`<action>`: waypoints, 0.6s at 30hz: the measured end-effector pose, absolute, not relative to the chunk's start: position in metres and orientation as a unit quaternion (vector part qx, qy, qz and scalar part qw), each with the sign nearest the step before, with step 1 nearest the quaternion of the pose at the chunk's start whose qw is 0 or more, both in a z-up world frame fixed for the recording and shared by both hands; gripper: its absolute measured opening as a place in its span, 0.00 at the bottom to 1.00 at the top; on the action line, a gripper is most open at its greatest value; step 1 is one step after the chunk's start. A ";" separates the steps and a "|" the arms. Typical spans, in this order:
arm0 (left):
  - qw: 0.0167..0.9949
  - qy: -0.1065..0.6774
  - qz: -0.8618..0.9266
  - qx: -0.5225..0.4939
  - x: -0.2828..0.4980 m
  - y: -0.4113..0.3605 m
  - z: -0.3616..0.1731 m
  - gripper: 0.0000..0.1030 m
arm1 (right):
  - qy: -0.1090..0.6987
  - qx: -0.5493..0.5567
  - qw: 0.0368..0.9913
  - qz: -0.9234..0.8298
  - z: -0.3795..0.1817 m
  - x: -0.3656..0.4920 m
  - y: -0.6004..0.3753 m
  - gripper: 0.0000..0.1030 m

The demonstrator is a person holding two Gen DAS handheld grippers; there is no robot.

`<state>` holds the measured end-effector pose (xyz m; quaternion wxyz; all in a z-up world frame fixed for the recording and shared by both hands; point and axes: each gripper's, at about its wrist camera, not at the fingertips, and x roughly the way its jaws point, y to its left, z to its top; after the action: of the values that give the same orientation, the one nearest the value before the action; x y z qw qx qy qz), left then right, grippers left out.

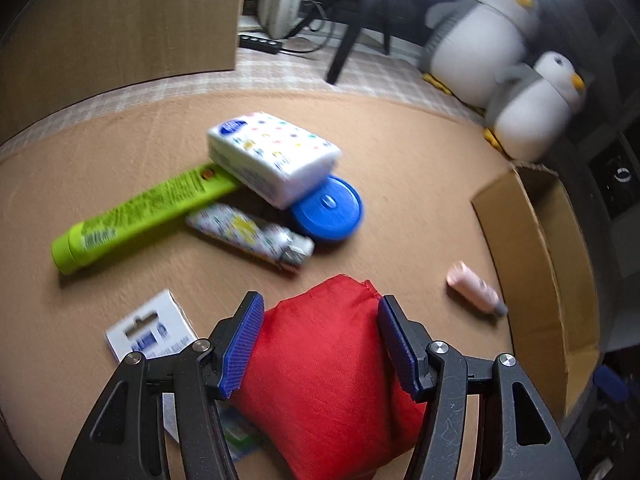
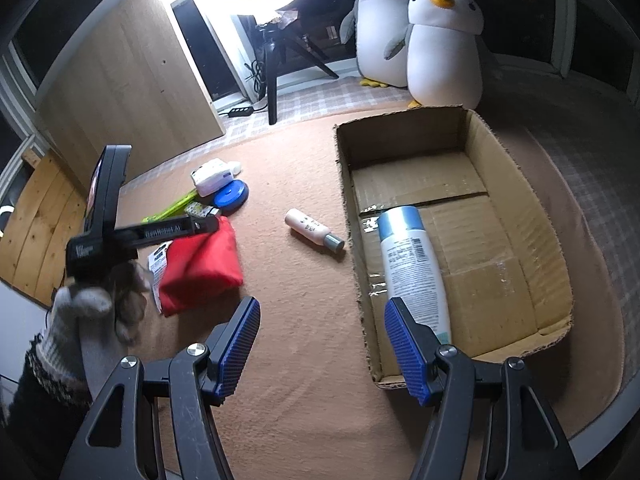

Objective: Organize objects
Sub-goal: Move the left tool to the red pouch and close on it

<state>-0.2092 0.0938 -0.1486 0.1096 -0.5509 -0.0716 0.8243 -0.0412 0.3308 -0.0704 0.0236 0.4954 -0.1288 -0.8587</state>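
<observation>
Straddling the red pouch (image 1: pixel 328 364), left gripper (image 1: pixel 320 344) half open, pads flanking but not visibly pressing; right gripper (image 2: pixel 322 346) half open, empty, beside box (image 2: pixel 532 208)

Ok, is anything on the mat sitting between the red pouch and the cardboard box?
Only the small pink bottle: it lies on the mat roughly between the red pouch and the near wall of the cardboard box, close to the box. The left claw straddles the pouch with nothing else in the gap. A lifted carry should pass above it.
</observation>
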 end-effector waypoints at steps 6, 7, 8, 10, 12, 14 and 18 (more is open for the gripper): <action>0.136 -0.063 0.823 -0.549 -0.177 0.109 -0.151 0.61 | -0.131 0.505 0.033 -0.853 -0.078 -0.044 0.325 0.59; 0.142 -0.063 0.821 -0.549 -0.173 0.111 -0.151 0.61 | -0.132 0.507 0.034 -0.851 -0.079 -0.044 0.324 0.59; 0.151 -0.064 0.818 -0.551 -0.167 0.114 -0.151 0.61 | -0.132 0.508 0.034 -0.850 -0.080 -0.044 0.323 0.59; 0.163 -0.066 0.814 -0.553 -0.160 0.118 -0.152 0.61 | -0.132 0.513 0.039 -0.847 -0.084 -0.043 0.320 0.59; 0.172 -0.062 0.812 -0.553 -0.153 0.122 -0.152 0.61 | -0.133 0.517 0.043 -0.844 -0.086 -0.043 0.318 0.59; 0.176 -0.061 0.814 -0.550 -0.147 0.122 -0.149 0.62 | -0.135 0.523 0.049 -0.840 -0.089 -0.045 0.316 0.59; 0.168 -0.070 0.828 -0.530 -0.132 0.108 -0.132 0.72 | -0.135 0.534 0.074 -0.831 -0.094 -0.051 0.311 0.60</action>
<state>-0.1322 0.1082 -0.1324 0.1681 -0.5296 -0.0703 0.8285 -0.0512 0.3107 -0.0940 0.0735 0.5341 -0.1349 -0.8314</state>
